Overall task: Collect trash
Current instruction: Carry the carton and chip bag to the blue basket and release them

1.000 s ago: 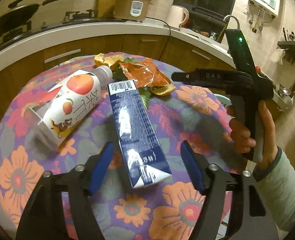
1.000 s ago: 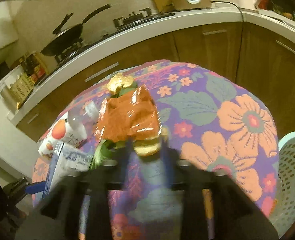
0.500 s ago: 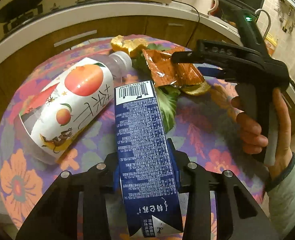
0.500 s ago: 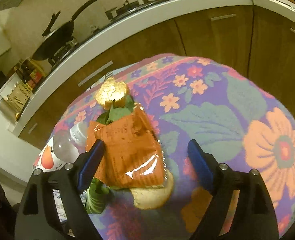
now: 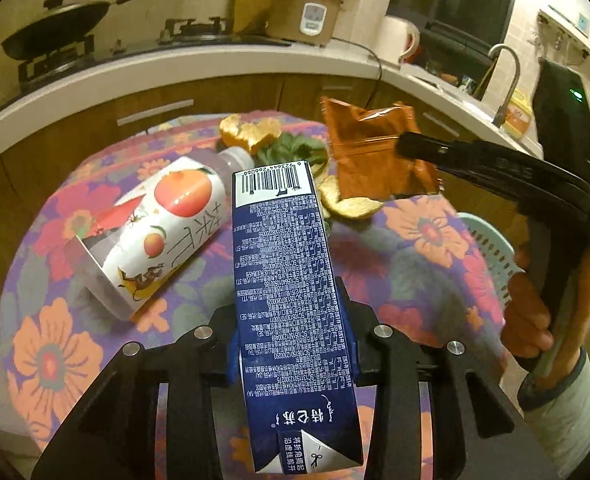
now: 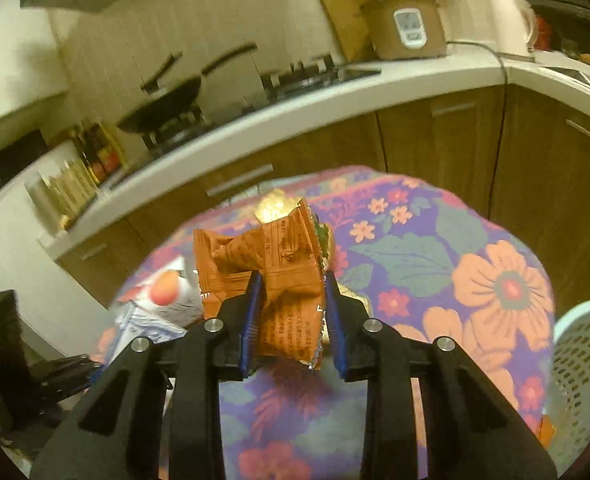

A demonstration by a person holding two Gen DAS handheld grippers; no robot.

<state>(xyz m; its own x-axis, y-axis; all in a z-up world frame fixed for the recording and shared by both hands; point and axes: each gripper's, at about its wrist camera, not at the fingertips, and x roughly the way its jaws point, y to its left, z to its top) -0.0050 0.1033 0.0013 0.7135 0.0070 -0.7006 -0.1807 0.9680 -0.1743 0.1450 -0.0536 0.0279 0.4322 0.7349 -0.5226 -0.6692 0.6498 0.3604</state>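
**kitchenlurker:** ok so what's each claw doing here?

**umi_fan:** Both are busy. The left gripper (image 5: pixel 293 344) is clamped on a dark blue drink carton (image 5: pixel 291 300), blue pads pressed to its 2 long sides. The carton runs lengthwise away from the camera, barcode end far, folded spout end near, and it looks lifted off the floral tablecloth (image 5: pixel 423 248). The right gripper (image 6: pixel 293 312) is squeezed on a crumpled orange snack wrapper (image 6: pixel 271 276), which is pinched between the 2 blue pads and held up above the table.

**kitchenlurker:** and the other trash?

**umi_fan:** On the cloth there's a plastic bottle (image 5: pixel 163 228) with a peach label lying on its side, cap end pointing away, just left of the carton. Beyond it sit orange peels (image 5: pixel 251 132) and some green leaves (image 5: pixel 295 152), with another peel piece (image 5: pixel 351 204) under the raised wrapper. From the left wrist view you can see the wrapper (image 5: pixel 375 152) hanging from the right gripper's tips (image 5: pixel 409 145), with the person's right hand (image 5: pixel 531 316) on the handle.

**kitchenlurker:** bin?

**umi_fan:** A pale green perforated basket (image 6: pixel 583 380) sits at the table's right edge, below the tabletop. Behind everything is the counter with a rice cooker (image 6: pixel 405 26), a wok (image 6: pixel 163 104) on the stove and a white kettle (image 6: pixel 509 24).
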